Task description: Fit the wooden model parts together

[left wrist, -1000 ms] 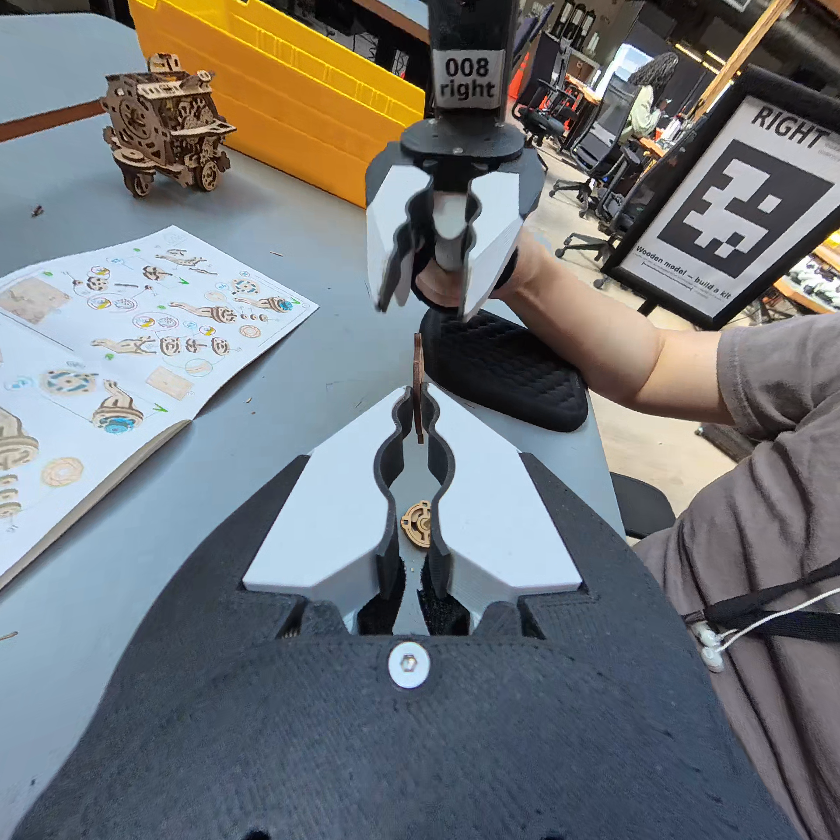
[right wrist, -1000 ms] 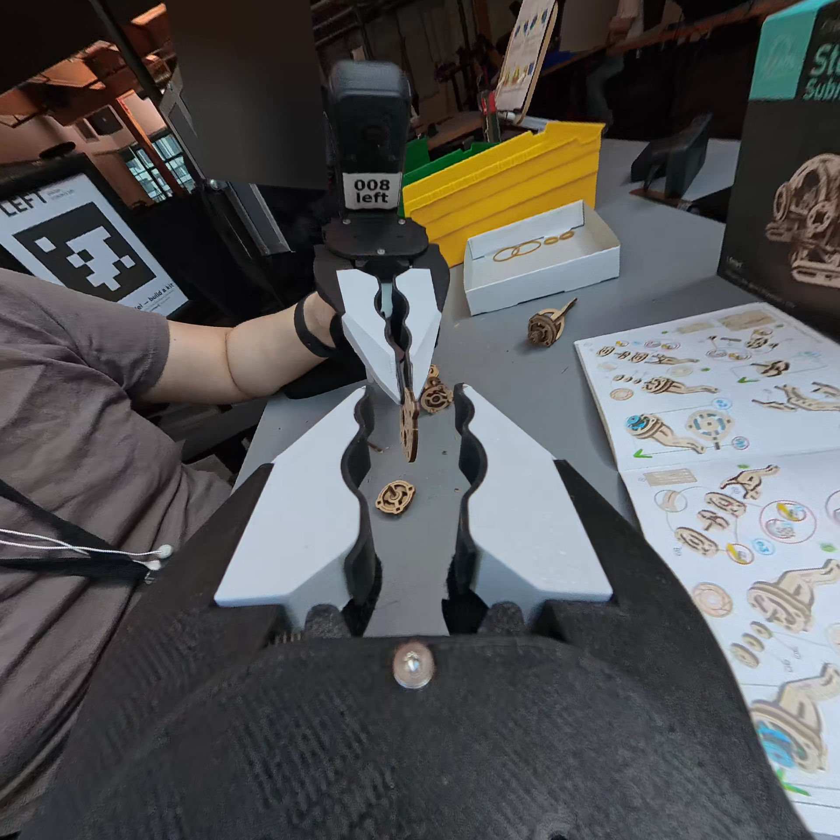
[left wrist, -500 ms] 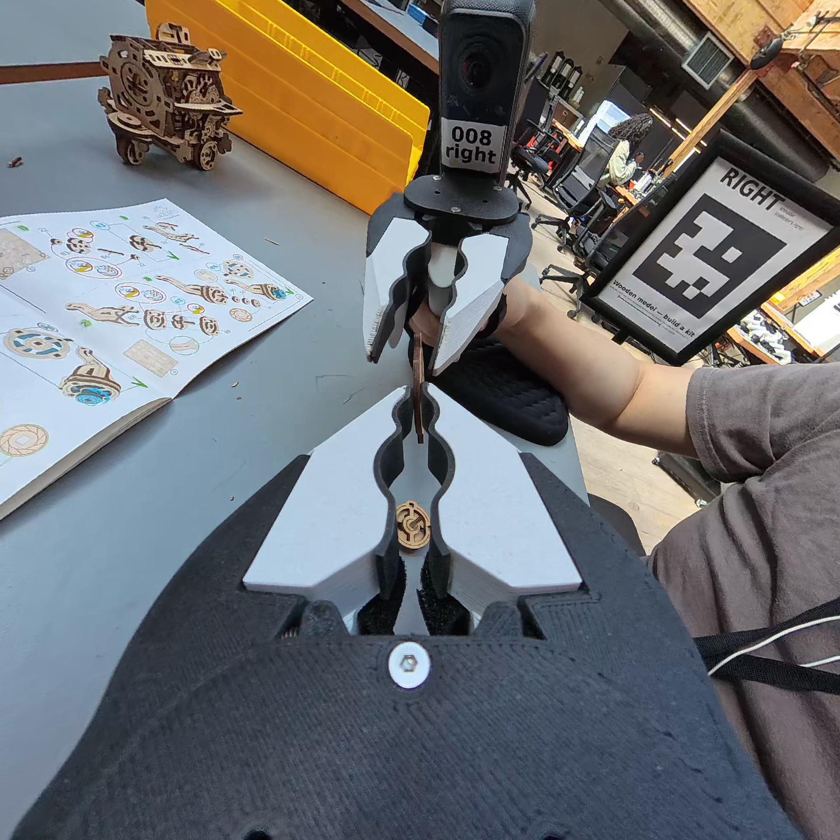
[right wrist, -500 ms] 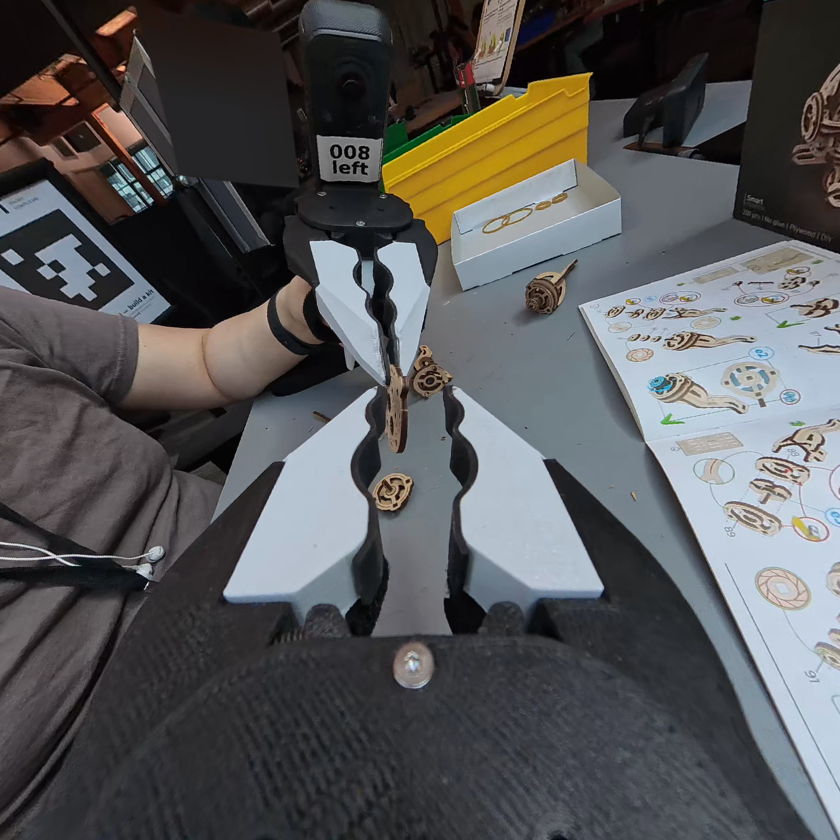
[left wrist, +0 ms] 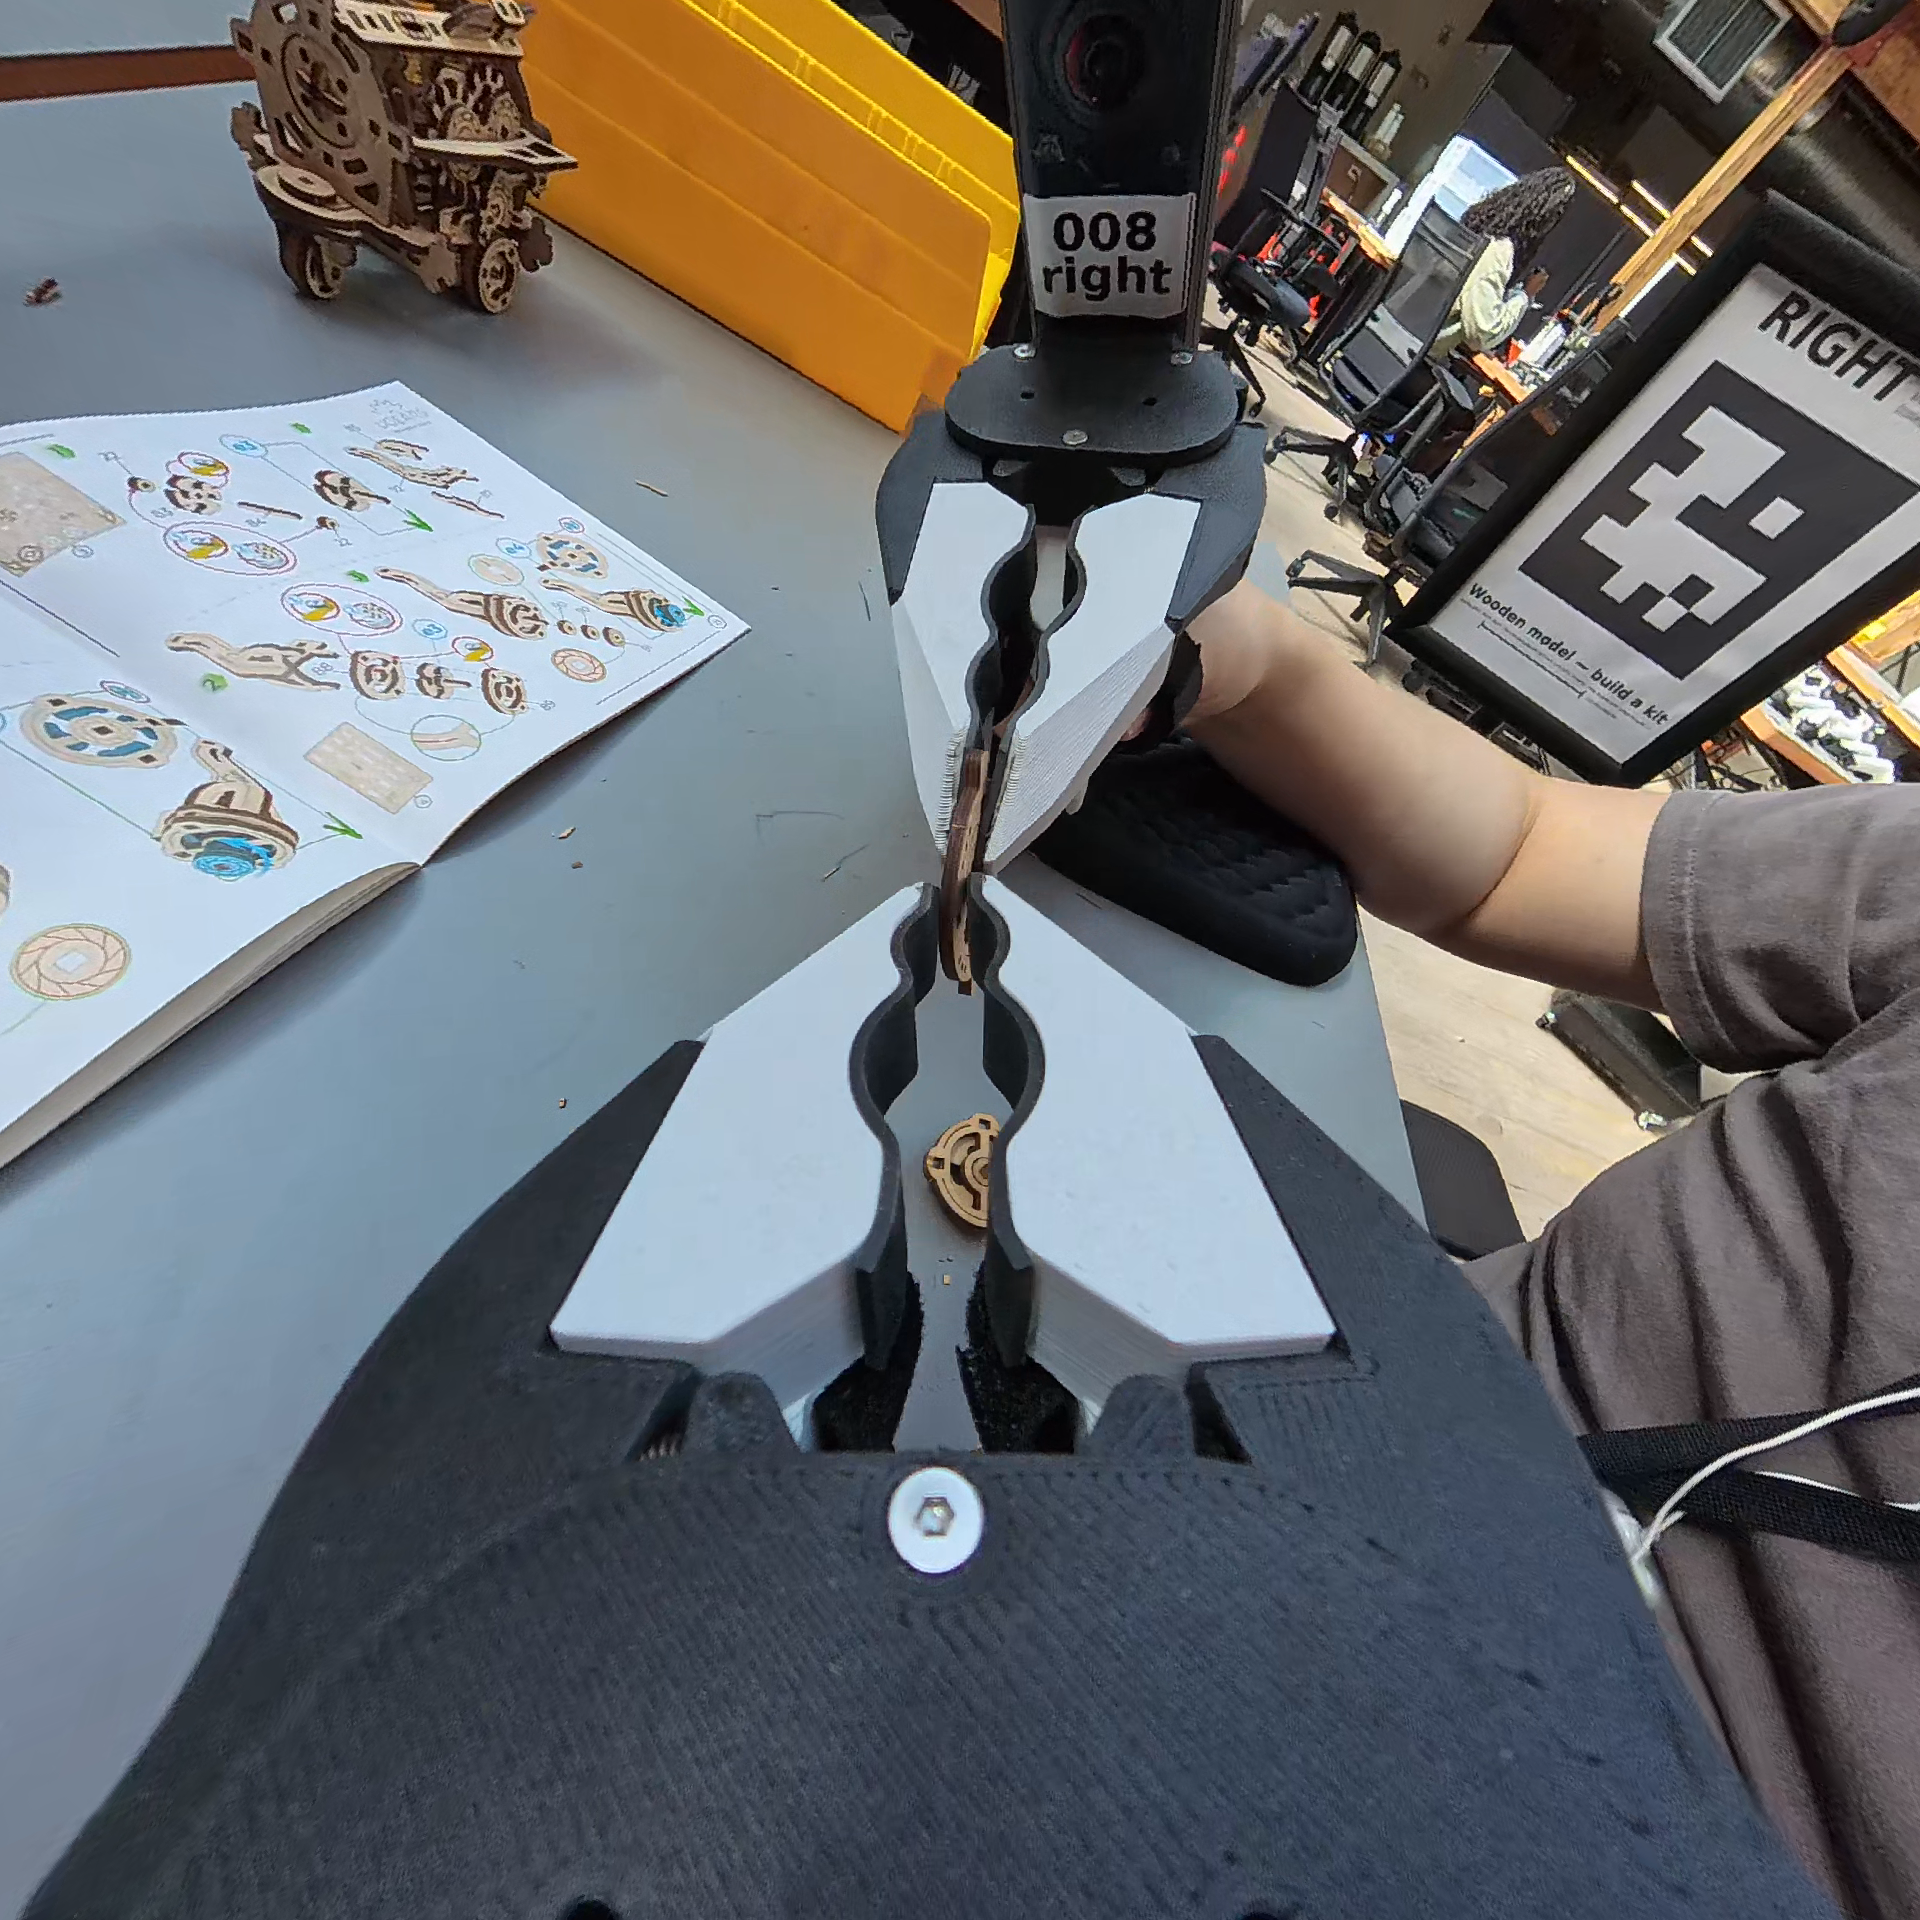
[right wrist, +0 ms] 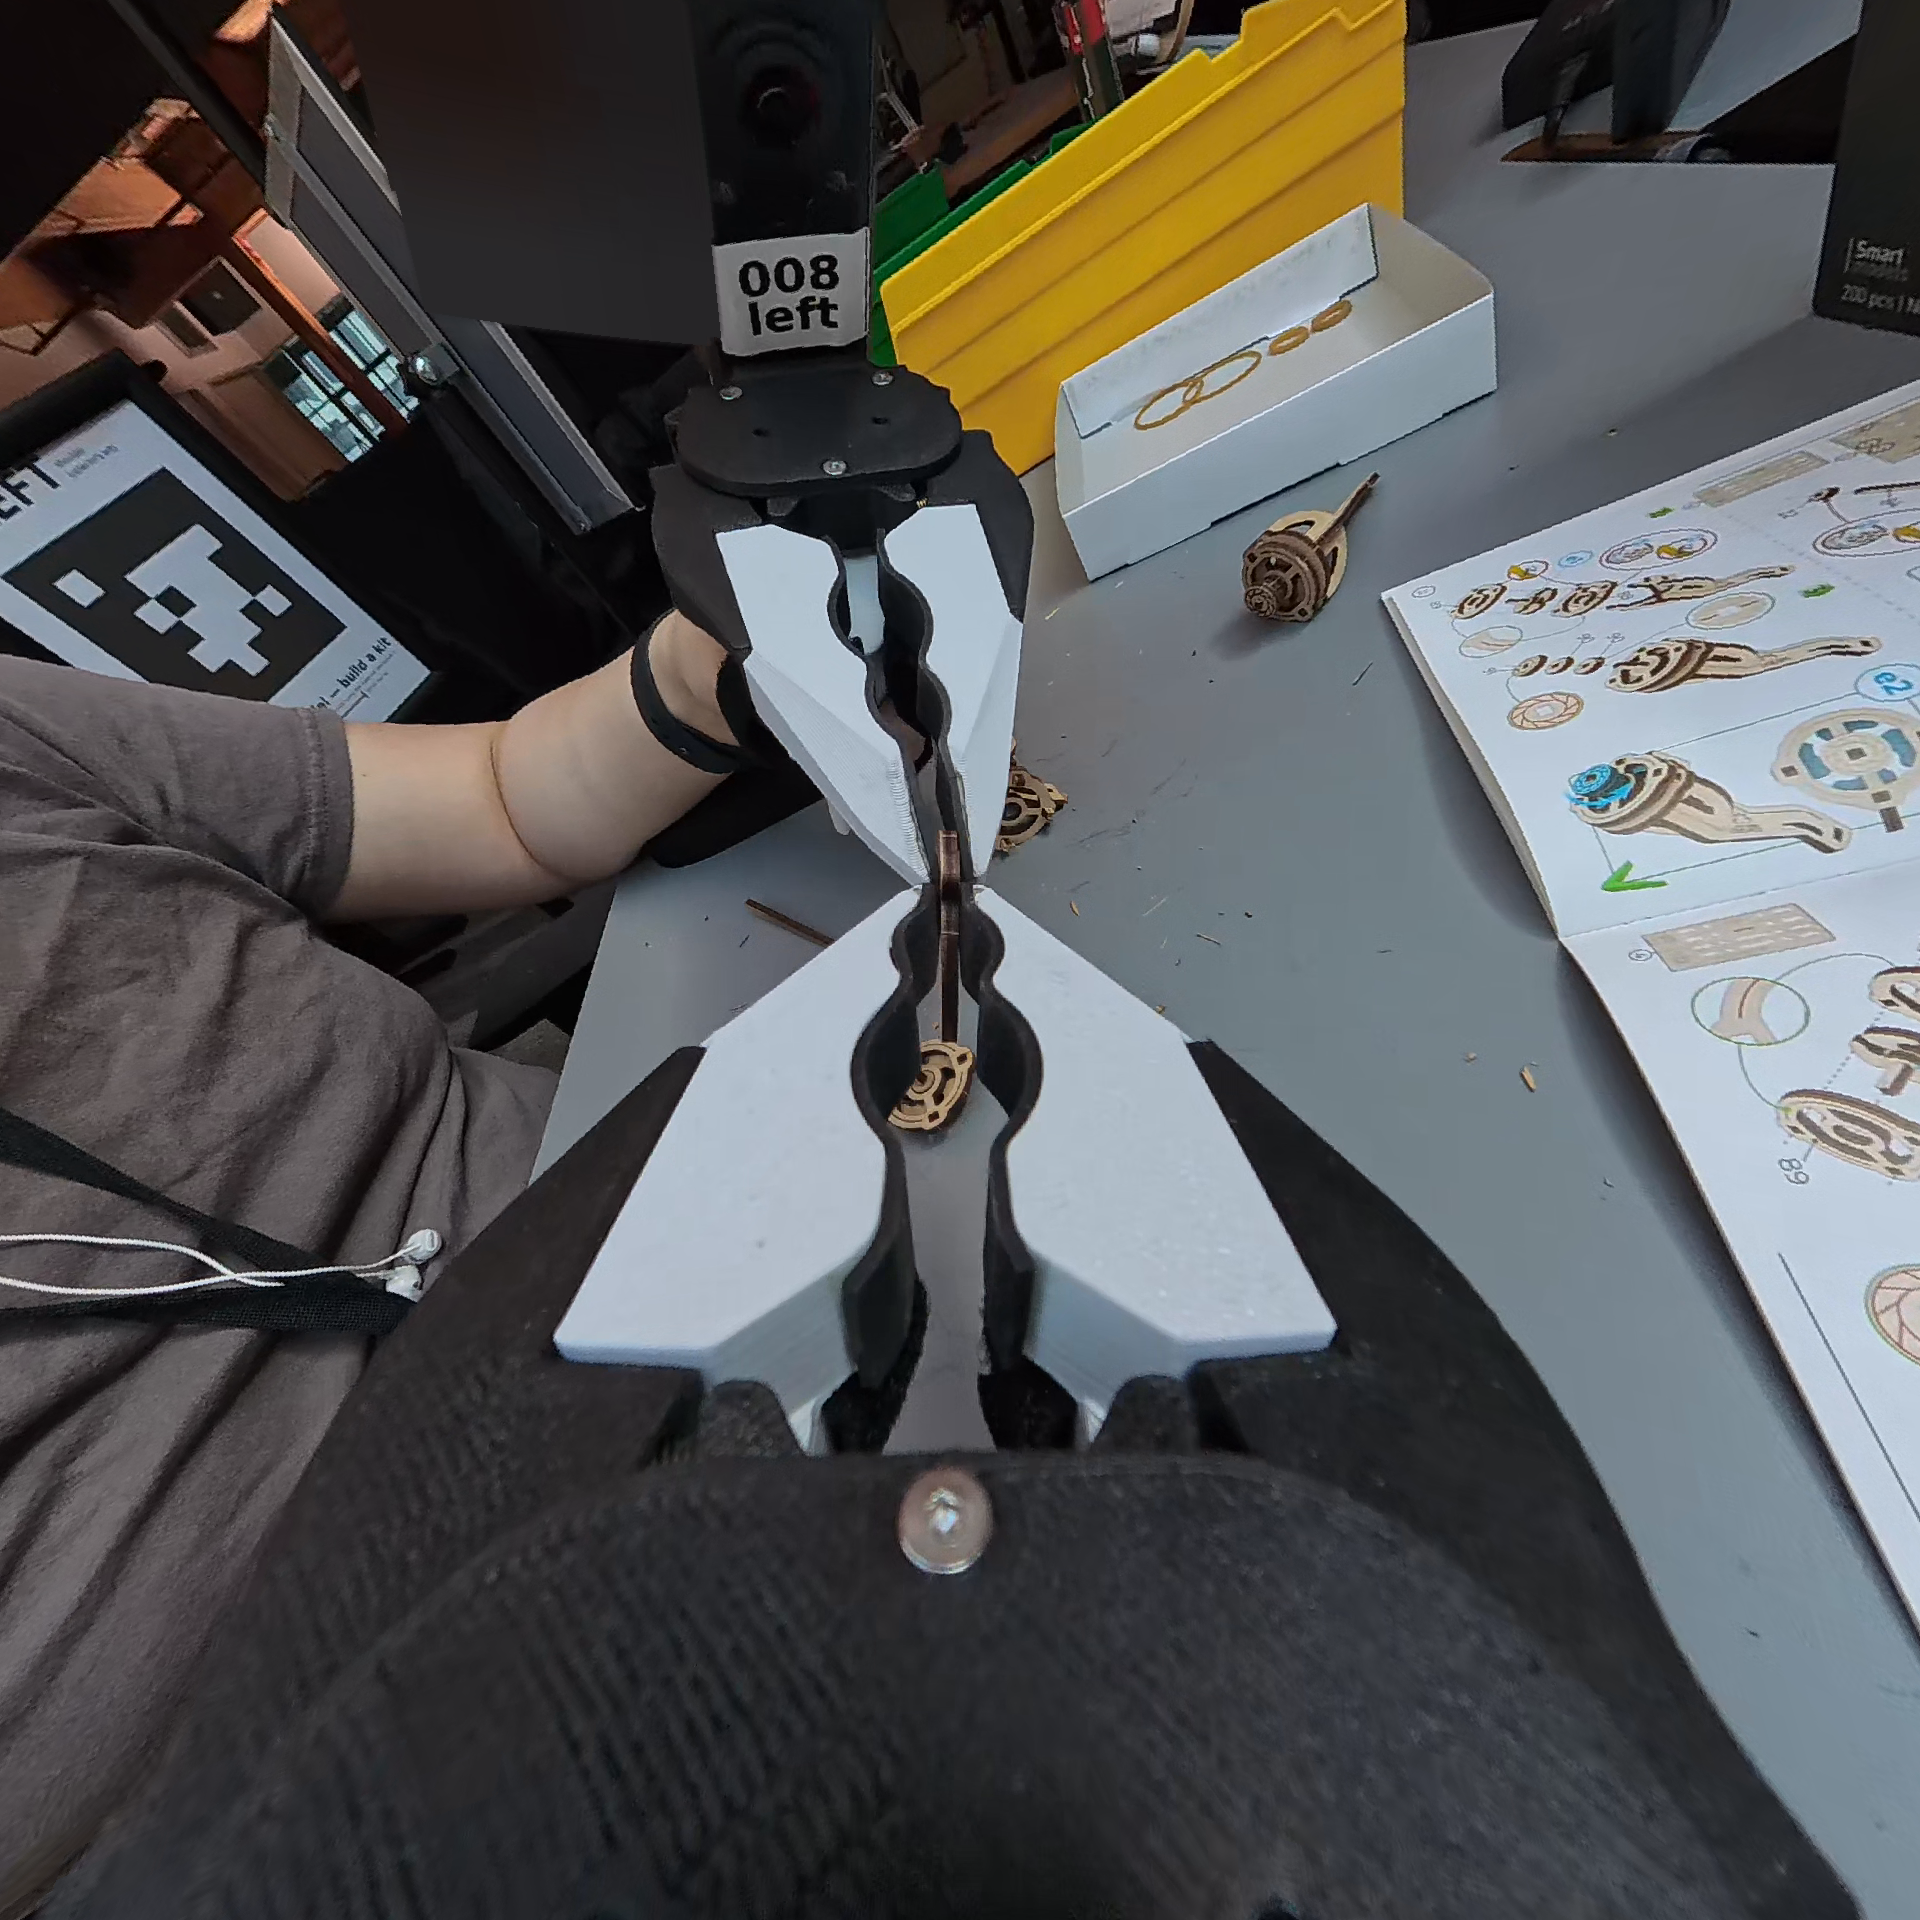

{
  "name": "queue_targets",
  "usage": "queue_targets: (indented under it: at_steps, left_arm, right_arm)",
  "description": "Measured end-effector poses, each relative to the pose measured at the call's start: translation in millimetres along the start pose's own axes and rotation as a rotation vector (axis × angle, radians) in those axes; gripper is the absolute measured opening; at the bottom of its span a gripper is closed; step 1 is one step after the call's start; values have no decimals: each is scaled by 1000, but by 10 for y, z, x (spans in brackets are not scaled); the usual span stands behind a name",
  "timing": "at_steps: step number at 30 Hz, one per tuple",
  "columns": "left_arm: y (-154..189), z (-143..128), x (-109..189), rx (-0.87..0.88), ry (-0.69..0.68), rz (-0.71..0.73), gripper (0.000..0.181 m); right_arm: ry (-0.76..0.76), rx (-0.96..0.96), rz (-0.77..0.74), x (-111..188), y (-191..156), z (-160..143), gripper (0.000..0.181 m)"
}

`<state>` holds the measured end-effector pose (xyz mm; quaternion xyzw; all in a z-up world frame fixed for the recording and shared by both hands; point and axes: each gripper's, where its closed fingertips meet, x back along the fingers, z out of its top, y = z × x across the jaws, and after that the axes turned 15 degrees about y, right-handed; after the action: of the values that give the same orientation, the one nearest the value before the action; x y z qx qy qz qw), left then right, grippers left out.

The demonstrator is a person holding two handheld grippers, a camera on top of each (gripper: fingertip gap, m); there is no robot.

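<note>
From the left wrist view, an open instruction booklet (left wrist: 312, 675) lay flat toward the left edge of the grey tabletop (left wrist: 260, 1195). A finished wooden model vehicle (left wrist: 400, 156) stood near the far left corner, with a yellow bin (left wrist: 790, 197) just beside it along the far edge.

At the middle, my left claw (left wrist: 948, 920) was nearly closed, its tips pinching a thin wooden disc (left wrist: 961, 904) held upright on edge. My right claw (left wrist: 971, 800) faced it from the far side, tips almost meeting mine, and gripped the same piece at its other end; whether that was one disc or two pressed together, I could not tell. Below the claws, a small round wooden gear part (left wrist: 966, 1169) lay flat on the tabletop near the front edge. A black padded rest (left wrist: 1205, 873) sat at the right edge under my forearm.

From the right wrist view, my right claw (right wrist: 943, 920) was closed down on the disc's thin edge (right wrist: 948, 935), with my left claw (right wrist: 940, 847) opposite. Farther right lay a small wooden sub-assembly (right wrist: 1294, 566), then a white tray (right wrist: 1278, 457) holding thin wooden rings (right wrist: 1195, 390).
</note>
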<state>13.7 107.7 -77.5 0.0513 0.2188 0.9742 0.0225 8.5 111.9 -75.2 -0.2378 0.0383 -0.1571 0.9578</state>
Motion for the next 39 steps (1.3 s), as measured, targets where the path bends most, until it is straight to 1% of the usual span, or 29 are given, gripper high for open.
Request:
queue_targets:
  at_steps: [2, 6, 10, 16, 19, 22, 26, 31, 34, 39]
  left_arm:
    - [-2, -19, -5, -27, -10, 4, 2]
    - [31, -26, -25, -6, -8, -15, 6]
    - [26, -21, -28, -31, -6, -7, 3]
    - [41, -21, -20, 8, -7, -28, 1]
    - [77, 28, -18, 47, 24, -58, 1]
    - [58, 31, -13, 34, 25, -49, 1]
    - [58, 23, -9, 11, 14, -43, 0]
    - [20, -5, -17, -3, -6, -10, 0]
    - [18, -18, -19, 0, -13, -10, 0]
    - [-2, -49, -14, -5, -32, -1, 0]
  right_arm:
    - [1, -6, 0, 3, 4, -2, 0]
    - [26, -49, 17, -1, -15, 25, 1]
    - [26, -60, 22, 1, -18, 25, 1]
    - [26, -65, 30, 1, -23, 19, 1]
    - [52, -91, 51, 9, -59, 69, 1]
    - [59, -105, 47, 15, -42, 73, 1]
    - [55, -94, 44, 10, -36, 65, 2]
    - [29, -17, -8, -4, 16, 32, 8]
    - [16, -20, -15, -3, 28, 16, 5]
    - [2, -24, -31, -11, 54, -19, 6]
